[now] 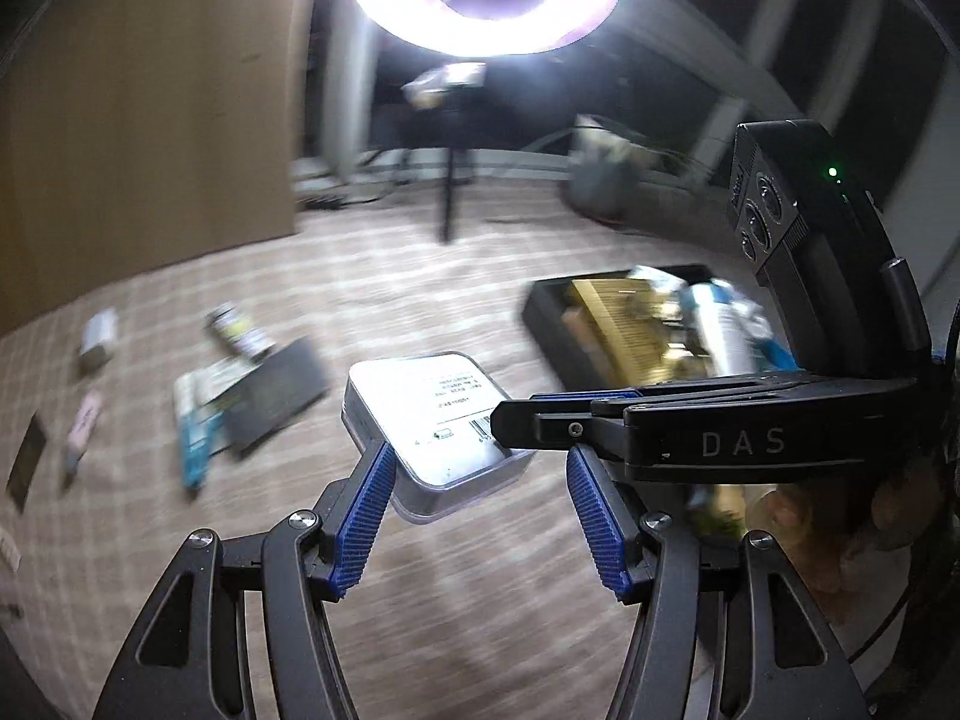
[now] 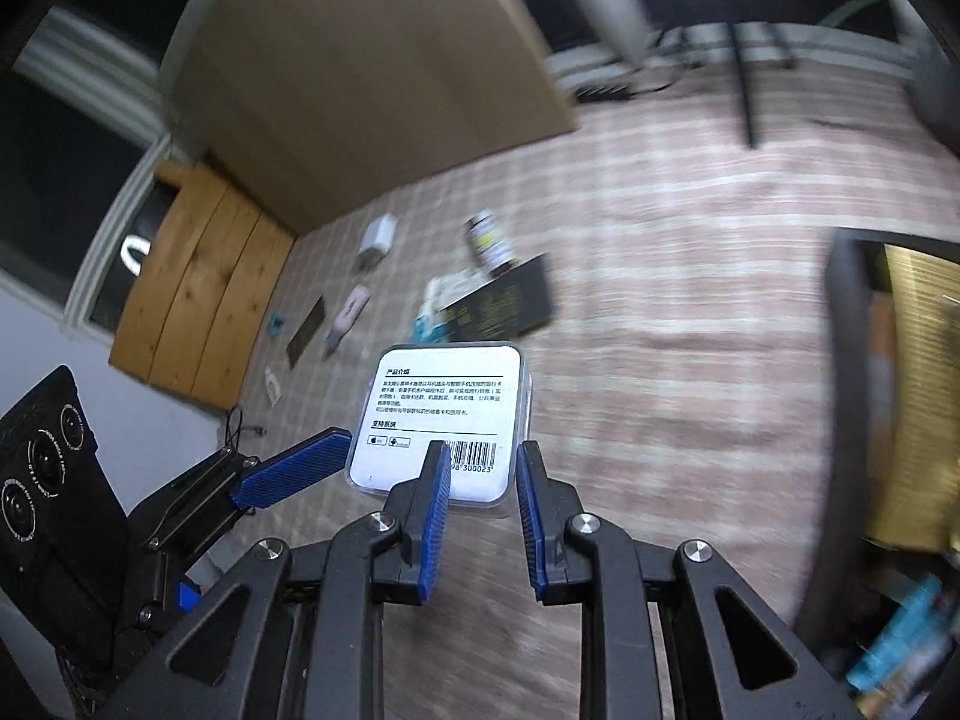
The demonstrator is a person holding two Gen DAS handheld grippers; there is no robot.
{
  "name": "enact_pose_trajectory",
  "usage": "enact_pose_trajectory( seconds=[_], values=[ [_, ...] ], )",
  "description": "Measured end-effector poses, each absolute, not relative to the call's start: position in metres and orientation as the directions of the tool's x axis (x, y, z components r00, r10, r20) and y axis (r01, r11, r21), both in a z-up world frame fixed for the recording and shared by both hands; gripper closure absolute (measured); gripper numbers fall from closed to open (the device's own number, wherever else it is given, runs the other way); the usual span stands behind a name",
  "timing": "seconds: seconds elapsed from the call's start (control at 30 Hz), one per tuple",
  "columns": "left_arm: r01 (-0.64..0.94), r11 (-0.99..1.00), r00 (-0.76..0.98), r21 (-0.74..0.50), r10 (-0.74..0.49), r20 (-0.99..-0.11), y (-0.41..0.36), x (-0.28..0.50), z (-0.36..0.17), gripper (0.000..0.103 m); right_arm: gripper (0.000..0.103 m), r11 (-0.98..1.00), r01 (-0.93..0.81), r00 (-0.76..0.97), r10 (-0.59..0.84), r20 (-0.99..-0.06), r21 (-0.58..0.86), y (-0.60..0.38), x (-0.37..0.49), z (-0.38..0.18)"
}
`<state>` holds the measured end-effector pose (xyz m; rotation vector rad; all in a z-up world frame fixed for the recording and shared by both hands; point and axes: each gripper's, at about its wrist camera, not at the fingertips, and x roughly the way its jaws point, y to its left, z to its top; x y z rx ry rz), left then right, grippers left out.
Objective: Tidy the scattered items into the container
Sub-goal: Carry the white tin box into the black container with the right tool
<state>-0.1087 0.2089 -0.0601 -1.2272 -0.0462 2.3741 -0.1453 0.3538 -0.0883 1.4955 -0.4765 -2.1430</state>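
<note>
A flat square box point(image 2: 447, 396) with a white printed label and barcode hangs above the striped carpet, and both grippers are on it. My right gripper point(image 2: 480, 456) is shut on its near edge, one pad over the label. In the left wrist view my left gripper point(image 1: 480, 456) spans the box point(image 1: 420, 396) across its width, its left pad point(image 1: 372, 480) pressed on a corner. The right gripper's fingers point(image 1: 540, 414) hide the far side. A black tray point(image 1: 540, 312), the container, lies to the right, holding a gold box and tubes; its wall point(image 2: 840, 324) shows at the right.
On the carpet to the left lie a white charger point(image 2: 377, 240), a small bottle point(image 2: 489, 243), a black flat box point(image 2: 504, 300), a teal packet point(image 2: 429, 312), a pink item point(image 2: 351, 312) and a dark card point(image 2: 306, 330). A big cardboard box point(image 2: 360, 60) and a wooden crate point(image 2: 198, 288) stand behind.
</note>
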Motion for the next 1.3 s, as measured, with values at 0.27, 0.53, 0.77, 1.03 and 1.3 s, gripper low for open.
enact_pose_trajectory(
  seconds=[0.27, 0.53, 0.77, 1.03, 1.3],
  values=[
    [-0.586, -0.774, -0.405, -0.239, 0.535, -0.742, 0.331, -0.096, -0.044, 0.040, 0.083, -0.857, 0.018, -0.435, -0.471, -0.767, 0.515, 0.472, -0.099, -0.068],
    [-0.737, -0.639, -0.300, -0.222, 0.603, -0.739, 0.449, -0.073, -0.045, 0.040, 0.083, -0.857, -0.145, -0.528, -0.356, -0.771, 0.495, 0.578, -0.046, -0.060],
    [-0.797, -0.567, -0.238, -0.207, 0.610, -0.756, 0.518, -0.062, -0.054, 0.040, 0.083, -0.837, -0.262, -0.554, -0.277, -0.785, 0.480, 0.644, -0.019, -0.069],
    [-0.820, -0.542, -0.225, -0.184, 0.602, -0.766, 0.544, -0.061, -0.061, 0.042, 0.091, -0.833, -0.281, -0.548, -0.268, -0.792, 0.476, 0.667, -0.016, -0.080],
    [-0.787, -0.586, -0.249, -0.193, 0.587, -0.771, 0.514, -0.066, -0.059, 0.042, 0.086, -0.847, -0.286, -0.534, -0.248, -0.808, 0.449, 0.670, -0.018, -0.086]
  ],
)
